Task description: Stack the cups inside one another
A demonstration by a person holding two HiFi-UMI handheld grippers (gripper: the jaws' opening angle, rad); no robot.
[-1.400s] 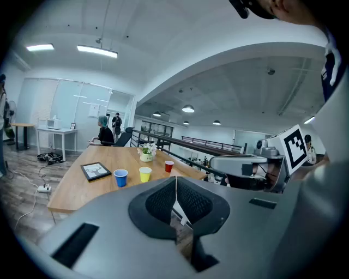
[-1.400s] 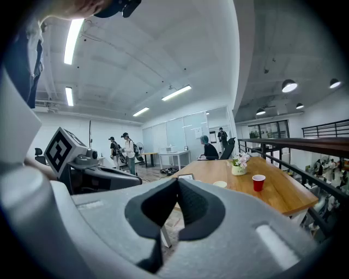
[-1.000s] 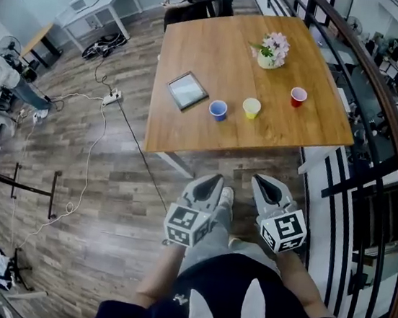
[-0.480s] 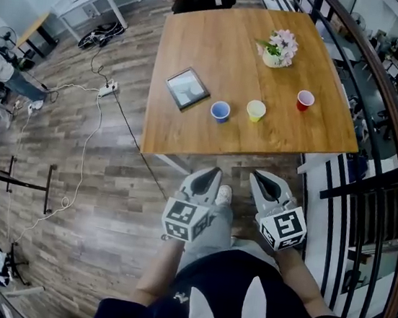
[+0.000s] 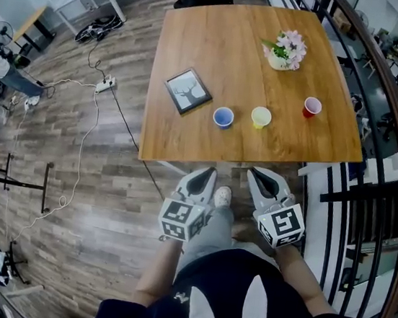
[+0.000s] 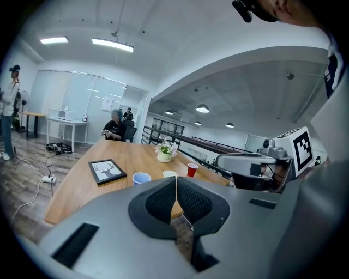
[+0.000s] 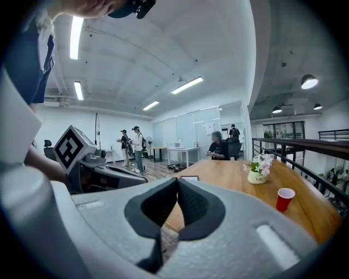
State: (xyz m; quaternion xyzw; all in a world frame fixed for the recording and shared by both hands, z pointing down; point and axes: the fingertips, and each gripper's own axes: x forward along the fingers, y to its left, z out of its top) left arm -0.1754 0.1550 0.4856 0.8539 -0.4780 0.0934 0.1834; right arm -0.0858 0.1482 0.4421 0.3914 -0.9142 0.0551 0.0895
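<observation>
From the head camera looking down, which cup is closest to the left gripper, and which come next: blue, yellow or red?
1. The blue cup, just ahead of the left gripper, left end of the row.
2. The yellow cup, middle of the row.
3. The red cup, right end, set slightly farther back.

blue cup (image 5: pixel 223 117) | yellow cup (image 5: pixel 261 117) | red cup (image 5: pixel 312 108) | worktop (image 5: pixel 214 40) brown woodgrain | picture frame (image 5: pixel 188 91) black | flowers (image 5: pixel 293 42) pink-white | floor (image 5: pixel 109 179) grey-brown wood planks

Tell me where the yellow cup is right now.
In the head view the yellow cup stands on the wooden table near its front edge, between the blue cup at left and the red cup at right.
</observation>
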